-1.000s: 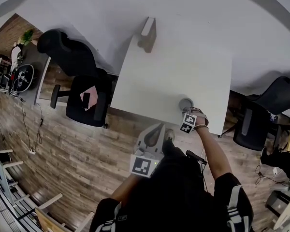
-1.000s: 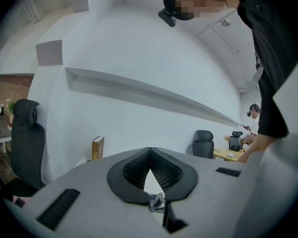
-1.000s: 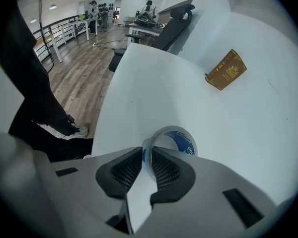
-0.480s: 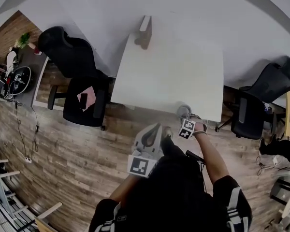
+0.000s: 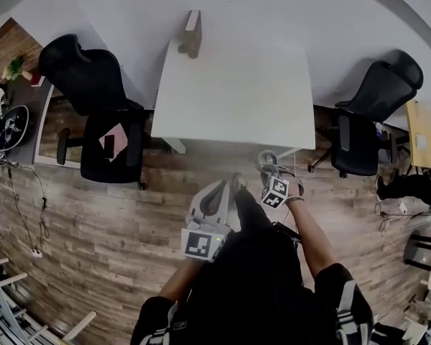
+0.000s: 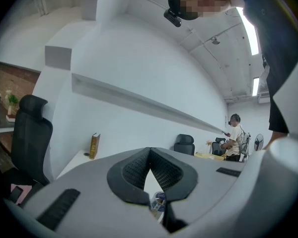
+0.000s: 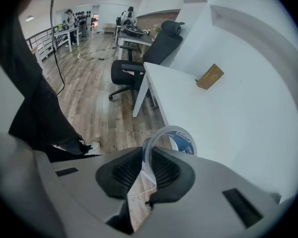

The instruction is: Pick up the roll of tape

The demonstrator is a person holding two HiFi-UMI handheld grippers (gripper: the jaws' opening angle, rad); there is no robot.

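Right gripper: the jaws are pinching the wall of the roll of tape, one pad inside the ring and one outside. The clear ring with its blue label stands up beyond the jaw tips. The grip looks seated, though only a narrow band of the roll sits between the pads.

Left gripper: the jaws are pressed together with nothing between them. It is held level near the person's body, to the left of the right gripper, and takes no part in the hold.

Position of the roll: in the head view it hangs off the near edge of the white worktop, over the wooden floor. It touches neither surface.

Surroundings: a book stands at the far left of the worktop, and an office chair sits to the left, well apart from the roll.

Progress: the pick-up appears done, with the roll grasped and clear of the worktop. Nothing seems left but to keep the hold secure, as a thin-wall pinch could let the ring swing.
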